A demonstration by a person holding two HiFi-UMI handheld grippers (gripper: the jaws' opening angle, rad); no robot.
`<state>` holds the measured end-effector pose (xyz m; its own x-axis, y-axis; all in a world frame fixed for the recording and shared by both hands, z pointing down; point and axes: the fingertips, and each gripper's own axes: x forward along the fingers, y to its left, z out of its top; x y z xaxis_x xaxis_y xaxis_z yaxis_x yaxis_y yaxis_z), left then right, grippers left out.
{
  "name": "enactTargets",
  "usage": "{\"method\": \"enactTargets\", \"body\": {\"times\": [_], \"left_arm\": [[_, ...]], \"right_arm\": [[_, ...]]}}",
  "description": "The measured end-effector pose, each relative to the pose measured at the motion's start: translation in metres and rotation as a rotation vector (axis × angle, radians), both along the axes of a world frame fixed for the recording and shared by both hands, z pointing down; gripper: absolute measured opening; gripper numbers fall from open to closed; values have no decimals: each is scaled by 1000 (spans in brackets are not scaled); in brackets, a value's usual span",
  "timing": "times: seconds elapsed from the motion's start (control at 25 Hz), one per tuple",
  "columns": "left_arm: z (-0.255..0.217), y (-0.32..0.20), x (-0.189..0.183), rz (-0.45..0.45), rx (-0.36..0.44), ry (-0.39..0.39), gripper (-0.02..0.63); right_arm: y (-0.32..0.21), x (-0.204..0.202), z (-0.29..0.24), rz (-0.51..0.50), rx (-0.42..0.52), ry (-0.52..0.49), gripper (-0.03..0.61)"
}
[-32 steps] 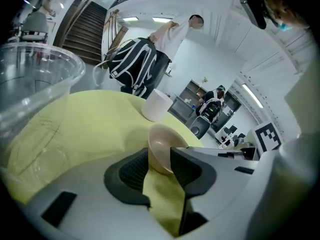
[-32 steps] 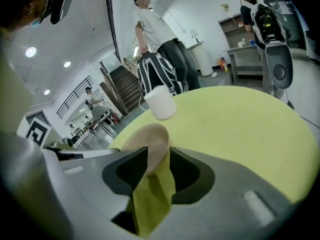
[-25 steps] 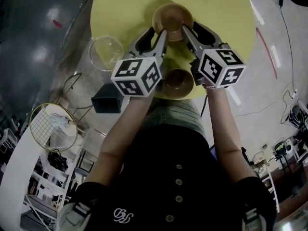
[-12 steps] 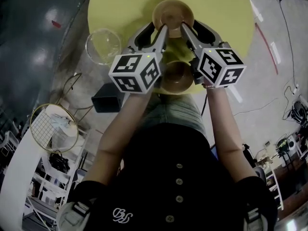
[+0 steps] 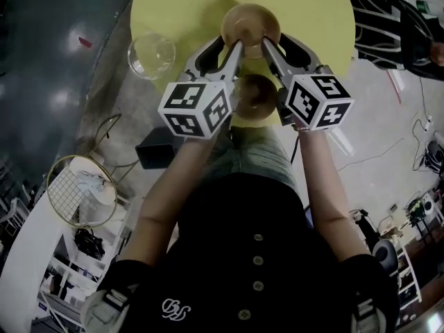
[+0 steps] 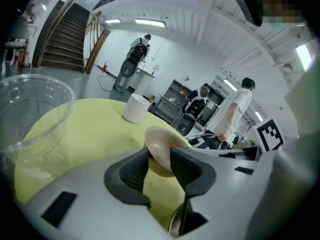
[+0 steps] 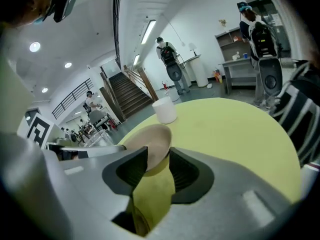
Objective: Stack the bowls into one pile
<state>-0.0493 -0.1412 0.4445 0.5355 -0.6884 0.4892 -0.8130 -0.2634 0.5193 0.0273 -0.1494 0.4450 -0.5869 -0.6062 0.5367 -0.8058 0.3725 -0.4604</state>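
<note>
The round yellow table [image 5: 312, 19] fills the top of the head view. At its left edge stands 1 clear bowl [image 5: 151, 55], upright and well apart from the other bowls; in the left gripper view it looms large at the left [image 6: 35, 119].

The left gripper [image 5: 231, 43] reaches in from the table's near edge. Its 2 jaws stand narrow, pinching the near-left rim of the tan bowl [image 5: 250, 23]. The left gripper view shows this plainly: the gripper [image 6: 160, 156] has the rim of the tan bowl [image 6: 162, 141] clamped between its dark pads.

The tan bowl sits over the middle of the table, toward the far edge, and looks tilted in both gripper views. It seems raised off the tabletop, though I cannot tell this for certain. Nearer the person, at the table's near edge and between the 2 marker cubes, rests 1 darker brown bowl [image 5: 255, 97], upright and apart from the tan one.

The right gripper [image 5: 274, 39] holds the near-right rim of the same tan bowl. In its own view the gripper [image 7: 157, 159] has its jaws closed on the rim [image 7: 150, 141]. A white cup [image 7: 164, 110] stands upright by the table's far edge, beyond the tan bowl.
</note>
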Motion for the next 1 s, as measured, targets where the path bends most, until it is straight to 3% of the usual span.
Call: {"method": "enactTargets", "body": {"times": [0.52,1.0], "left_arm": [[-37,41,2,123,72,-20,124],[-52,71,16,251,81,-22,124]], "right_arm": [[49,2,-35,67,67,-5,126],[80,16,-48,146,76,-21,126]]}}
